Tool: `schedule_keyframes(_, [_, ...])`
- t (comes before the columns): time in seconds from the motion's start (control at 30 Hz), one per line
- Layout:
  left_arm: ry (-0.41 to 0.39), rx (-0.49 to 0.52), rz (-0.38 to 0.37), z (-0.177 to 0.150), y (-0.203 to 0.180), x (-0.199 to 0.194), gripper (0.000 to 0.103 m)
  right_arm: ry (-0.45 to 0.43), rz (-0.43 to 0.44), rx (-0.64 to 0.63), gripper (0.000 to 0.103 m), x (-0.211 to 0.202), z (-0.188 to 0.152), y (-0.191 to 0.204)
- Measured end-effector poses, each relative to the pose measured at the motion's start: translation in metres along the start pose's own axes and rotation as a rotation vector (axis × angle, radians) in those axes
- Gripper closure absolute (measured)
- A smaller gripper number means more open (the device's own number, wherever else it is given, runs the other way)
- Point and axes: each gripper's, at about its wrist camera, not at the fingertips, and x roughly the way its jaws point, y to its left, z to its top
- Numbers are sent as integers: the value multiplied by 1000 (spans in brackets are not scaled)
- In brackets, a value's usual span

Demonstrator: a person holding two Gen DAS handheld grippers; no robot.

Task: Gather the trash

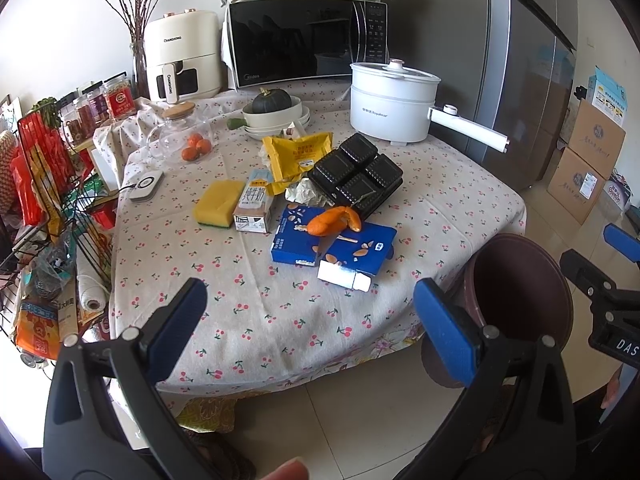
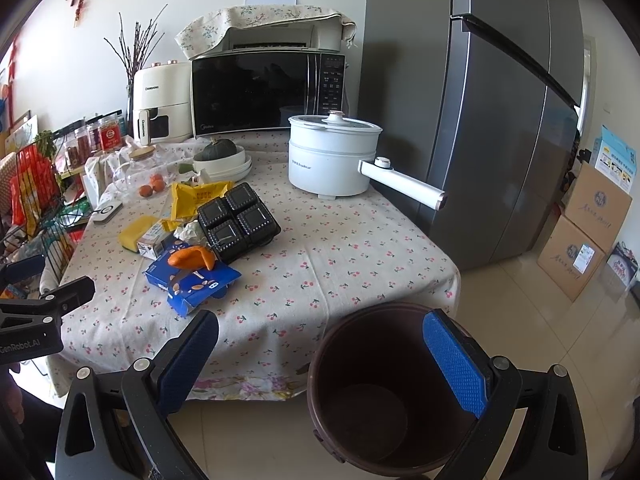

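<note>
We are holding both grippers, left gripper (image 1: 310, 320) and right gripper (image 2: 320, 360), released above the empty brown bin (image 2: 320, 364), placed near the desk (image 1: 280, 332) for trash drops.

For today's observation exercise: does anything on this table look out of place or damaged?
Yes. An orange peel lies on top of a blue box, whose near end flap is torn open in the right wrist view. Behind it, crumpled paper is wedged against a black tray.
</note>
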Motion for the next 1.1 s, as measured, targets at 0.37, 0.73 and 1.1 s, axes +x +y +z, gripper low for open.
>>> schedule_keyframes(0.37, [1,0,0,0,-1,0,0,-1,-1,-1,0,0,0,0])
schedule_keyframes(0.73, [2,0,0,1,-1,0,0,-6,-8,-4,0,-1,2,0])
schedule_keyframes(1.1, [1,2,-12,2,-6,1,0,-37,-26,11,0,-7,8,-2])
